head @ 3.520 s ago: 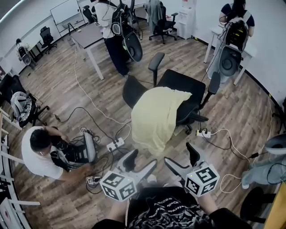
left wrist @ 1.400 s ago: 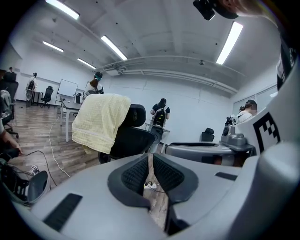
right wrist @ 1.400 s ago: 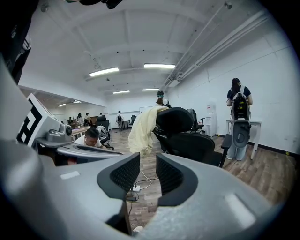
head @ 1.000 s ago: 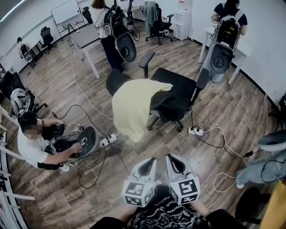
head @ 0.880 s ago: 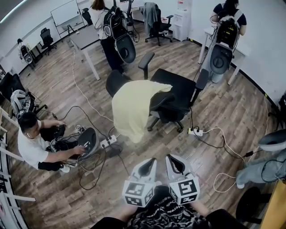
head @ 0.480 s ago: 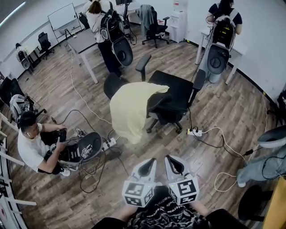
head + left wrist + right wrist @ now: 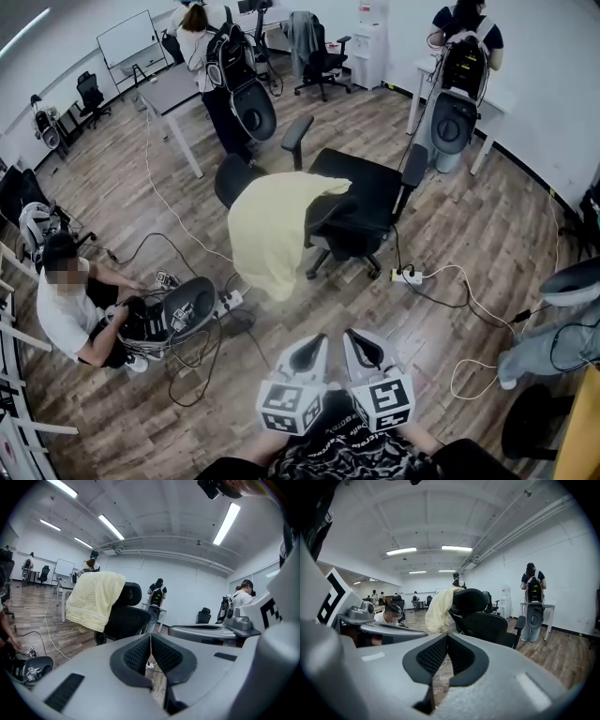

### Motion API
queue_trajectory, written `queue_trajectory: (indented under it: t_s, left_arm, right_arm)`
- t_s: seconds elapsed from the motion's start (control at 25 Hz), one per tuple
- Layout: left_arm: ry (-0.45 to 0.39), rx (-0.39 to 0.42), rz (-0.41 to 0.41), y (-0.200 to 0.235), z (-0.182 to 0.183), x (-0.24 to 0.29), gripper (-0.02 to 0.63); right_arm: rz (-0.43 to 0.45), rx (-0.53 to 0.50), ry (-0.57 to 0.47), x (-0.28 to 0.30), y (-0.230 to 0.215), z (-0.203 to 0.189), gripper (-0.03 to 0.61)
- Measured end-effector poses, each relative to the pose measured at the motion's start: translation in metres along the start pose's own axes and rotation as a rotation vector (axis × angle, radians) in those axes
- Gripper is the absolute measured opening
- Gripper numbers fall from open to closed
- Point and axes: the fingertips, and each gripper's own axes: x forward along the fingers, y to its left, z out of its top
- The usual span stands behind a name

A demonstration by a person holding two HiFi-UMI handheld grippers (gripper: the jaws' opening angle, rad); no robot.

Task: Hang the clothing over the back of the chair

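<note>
A pale yellow garment [image 7: 272, 230] hangs draped over the back of a black office chair [image 7: 361, 192] in the middle of the wooden floor. It shows again as the yellow garment [image 7: 93, 599] on the chair [image 7: 126, 618], and as the garment [image 7: 438, 609] beside the chair's headrest [image 7: 471, 601]. My left gripper [image 7: 309, 354] and right gripper [image 7: 361, 349] are held close together near my body, well short of the chair. Both are shut with nothing between the jaws, as the left gripper [image 7: 150, 641] and right gripper [image 7: 447, 641] show in their own views.
A person [image 7: 70, 309] crouches at the left among cables and gear [image 7: 178, 309]. A power strip [image 7: 406, 277] and cables lie right of the chair. Other people stand by desks [image 7: 173, 89] at the back. A second chair [image 7: 314, 47] stands far off.
The chair with the garment has drifted left and farther from me in the head view as I backed off. The two grippers came close together. The crouching person shifted a little.
</note>
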Motion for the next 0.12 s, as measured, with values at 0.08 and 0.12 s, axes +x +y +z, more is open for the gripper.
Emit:
queue_trajectory:
  t_s: [0.08, 0.12]
  left_arm:
    - [0.000, 0.000, 0.001, -0.0009, 0.0000, 0.0005, 0.015]
    - [0.000, -0.001, 0.002, -0.0015, 0.0001, 0.0008, 0.015]
  right_arm:
    - [0.002, 0.002, 0.000, -0.0006, -0.0008, 0.0002, 0.003]
    - [0.002, 0.003, 0.000, -0.0008, -0.0013, 0.0003, 0.003]
